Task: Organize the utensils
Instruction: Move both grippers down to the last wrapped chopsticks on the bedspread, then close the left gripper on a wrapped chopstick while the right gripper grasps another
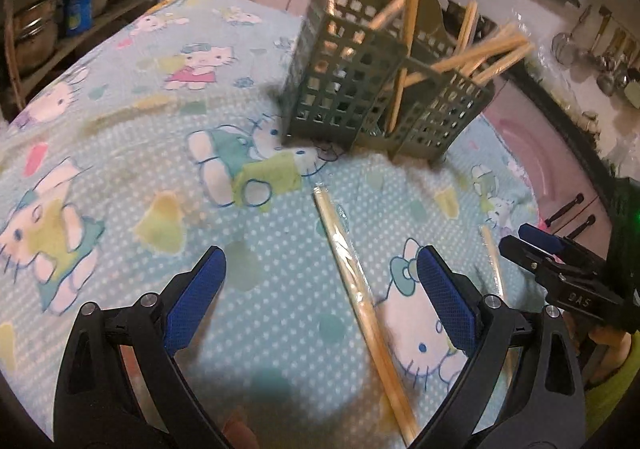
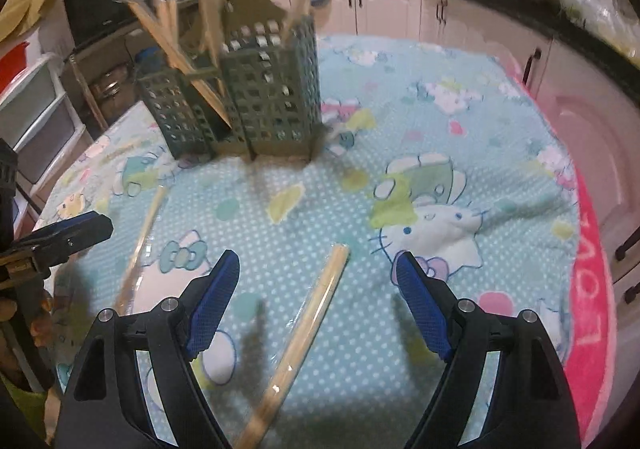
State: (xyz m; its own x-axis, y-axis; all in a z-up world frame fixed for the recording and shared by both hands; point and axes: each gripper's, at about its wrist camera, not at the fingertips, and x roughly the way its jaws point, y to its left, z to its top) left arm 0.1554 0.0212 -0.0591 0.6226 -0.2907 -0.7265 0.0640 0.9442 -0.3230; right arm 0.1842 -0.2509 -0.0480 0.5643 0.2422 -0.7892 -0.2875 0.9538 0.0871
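A table covered with a light-blue cartoon cloth [image 1: 120,153] fills most of both views, and kitchen cabinets stand behind it. Near the far side of the cloth stands a grey-green utensil holder [image 1: 360,89] with grid walls and several compartments. Many wooden chopsticks [image 1: 480,57] already lean inside it, so a good part of the sorting seems done.

Two wrapped pairs are left flat on the cloth. One wrapped pair [image 1: 352,273] lies between the spread fingers of the left gripper [image 1: 320,297], and it is not touched. The other wrapped pair [image 2: 308,329] lies under the right gripper [image 2: 316,297] — also between released jaws, with clear space on both sides. Each gripper is also visible at the edge of the other's view, so they work close together.

Both jaws are wide apart and hold nothing. I judge that the pick-up of these last two pairs is not yet made — after that, each must go into the holder.
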